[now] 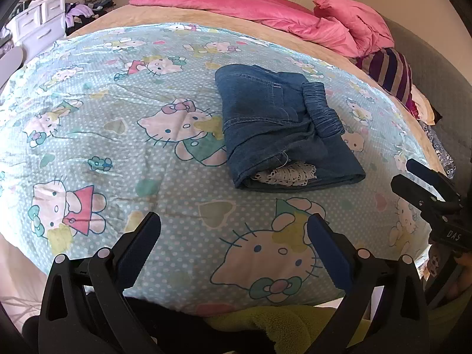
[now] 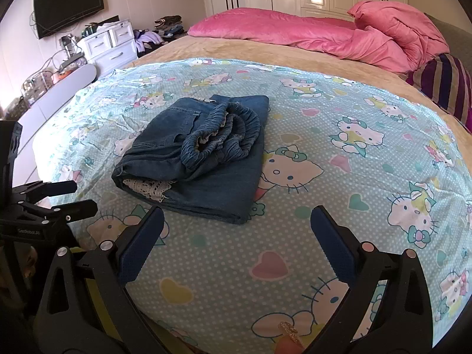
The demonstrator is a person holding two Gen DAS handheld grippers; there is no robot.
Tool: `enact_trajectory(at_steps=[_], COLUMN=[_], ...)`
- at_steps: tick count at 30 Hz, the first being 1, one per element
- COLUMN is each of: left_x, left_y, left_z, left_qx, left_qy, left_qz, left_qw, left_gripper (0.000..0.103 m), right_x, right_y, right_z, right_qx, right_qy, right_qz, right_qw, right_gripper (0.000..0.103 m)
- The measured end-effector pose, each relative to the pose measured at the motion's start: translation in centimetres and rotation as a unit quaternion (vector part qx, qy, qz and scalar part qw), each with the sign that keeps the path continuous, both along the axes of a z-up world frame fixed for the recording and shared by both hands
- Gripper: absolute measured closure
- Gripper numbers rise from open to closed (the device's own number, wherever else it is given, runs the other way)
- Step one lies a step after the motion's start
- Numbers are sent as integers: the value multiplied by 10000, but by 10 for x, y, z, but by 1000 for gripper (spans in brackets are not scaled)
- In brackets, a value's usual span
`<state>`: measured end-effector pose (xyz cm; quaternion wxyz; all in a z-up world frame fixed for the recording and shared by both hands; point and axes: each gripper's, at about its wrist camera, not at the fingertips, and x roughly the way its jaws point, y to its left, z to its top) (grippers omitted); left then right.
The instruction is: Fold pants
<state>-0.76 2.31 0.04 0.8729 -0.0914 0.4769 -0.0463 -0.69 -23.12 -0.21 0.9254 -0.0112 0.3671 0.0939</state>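
Observation:
Blue denim pants (image 1: 277, 129) lie folded in a compact bundle on a light blue cartoon-cat sheet (image 1: 118, 135), elastic waistband on top, white lace at the near edge. They also show in the right wrist view (image 2: 200, 162). My left gripper (image 1: 233, 230) is open and empty, held above the sheet, short of the pants. My right gripper (image 2: 237, 224) is open and empty, just in front of the bundle's near edge. The right gripper shows at the left view's right edge (image 1: 427, 191); the left gripper shows at the right view's left edge (image 2: 59, 200).
A pink duvet (image 2: 324, 35) and a striped cushion (image 2: 445, 82) lie at the bed's far side. White drawers (image 2: 109, 44) and clutter stand to the left, wardrobes behind. A yellow-green fleece (image 1: 274, 324) lies below my left gripper.

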Motion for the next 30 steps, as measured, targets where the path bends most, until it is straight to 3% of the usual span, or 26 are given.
enact_trajectory(at_steps=[30], left_x=[-3], left_y=[7], left_z=[6], left_qx=[-159], left_qy=[-36], left_qz=[127], left_qw=[9998], left_gripper=[4], right_x=[2], right_y=[-2], right_z=[5], right_qx=[-57], right_qy=[-26], right_qz=[-62], right_qw=[10000], right_gripper=[9])
